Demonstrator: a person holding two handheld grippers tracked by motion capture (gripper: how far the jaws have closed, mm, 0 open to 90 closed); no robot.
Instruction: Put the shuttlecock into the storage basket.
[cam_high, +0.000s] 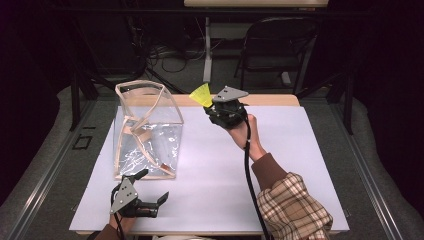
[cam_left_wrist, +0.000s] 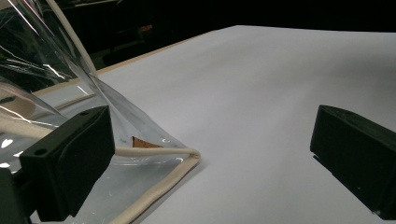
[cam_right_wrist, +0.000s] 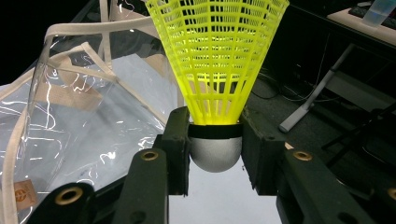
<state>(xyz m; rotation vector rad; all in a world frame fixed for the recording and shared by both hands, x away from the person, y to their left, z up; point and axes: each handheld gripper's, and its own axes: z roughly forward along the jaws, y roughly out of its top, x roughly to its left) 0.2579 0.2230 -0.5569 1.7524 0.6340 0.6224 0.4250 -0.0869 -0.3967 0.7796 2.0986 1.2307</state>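
White surface (cam_high: 210, 175), dark room. Right gripper (cam_right_wrist: 215, 156) clamps yellow shuttlecock (cam_right_wrist: 217, 56) beside clear bag (cam_high: 145, 130); left gripper (cam_high: 150, 192) gapes, empty. Shuttlecock's rounded head could slip out.

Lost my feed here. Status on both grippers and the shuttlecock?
Right hand-held gripper shut on yellow shuttlecock, raised beside clear bag. Left hand-held gripper open at bag's near corner. Nothing between shuttlecock and bag.

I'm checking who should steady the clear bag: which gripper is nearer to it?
Left. The left gripper sits open at the clear bag's near bottom corner, one jaw against the plastic. The right gripper, holding a yellow shuttlecock, is beside the bag's top, apart.
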